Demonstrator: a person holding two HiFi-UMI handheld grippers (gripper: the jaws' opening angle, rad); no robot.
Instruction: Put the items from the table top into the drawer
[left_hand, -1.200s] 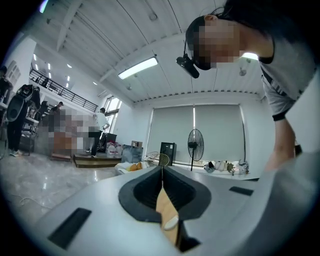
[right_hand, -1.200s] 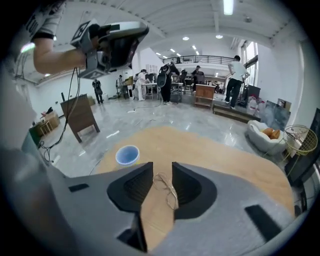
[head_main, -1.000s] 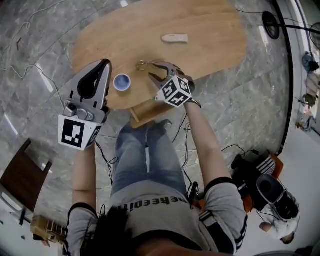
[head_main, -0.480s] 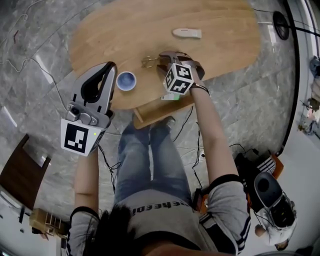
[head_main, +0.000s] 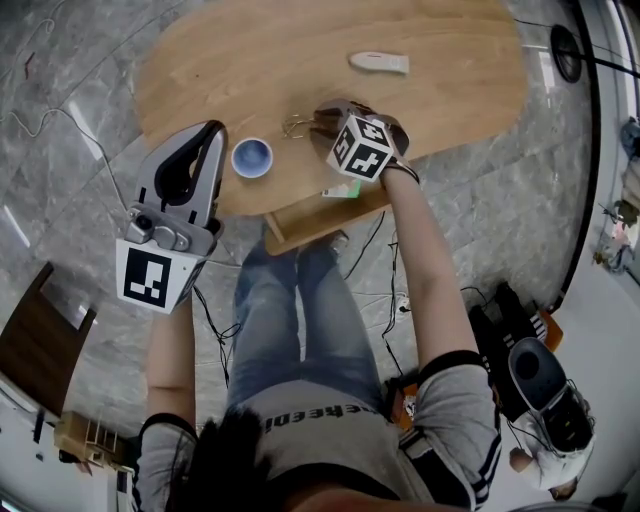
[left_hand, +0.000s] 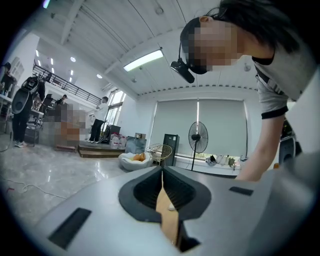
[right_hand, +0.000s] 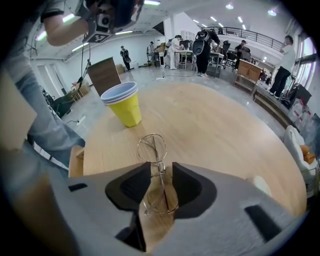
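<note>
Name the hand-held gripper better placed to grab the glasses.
Right: the right hand-held gripper straddles the glasses, jaws apart and just closing in. The left hand-held gripper is shut, facing the room.

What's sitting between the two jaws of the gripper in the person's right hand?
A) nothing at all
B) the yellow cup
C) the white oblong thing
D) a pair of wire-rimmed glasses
D: in the right gripper view the right gripper has its jaws, which have just been closing, on either side of the bridge of the wire-rimmed glasses lying on the wooden table.
</note>
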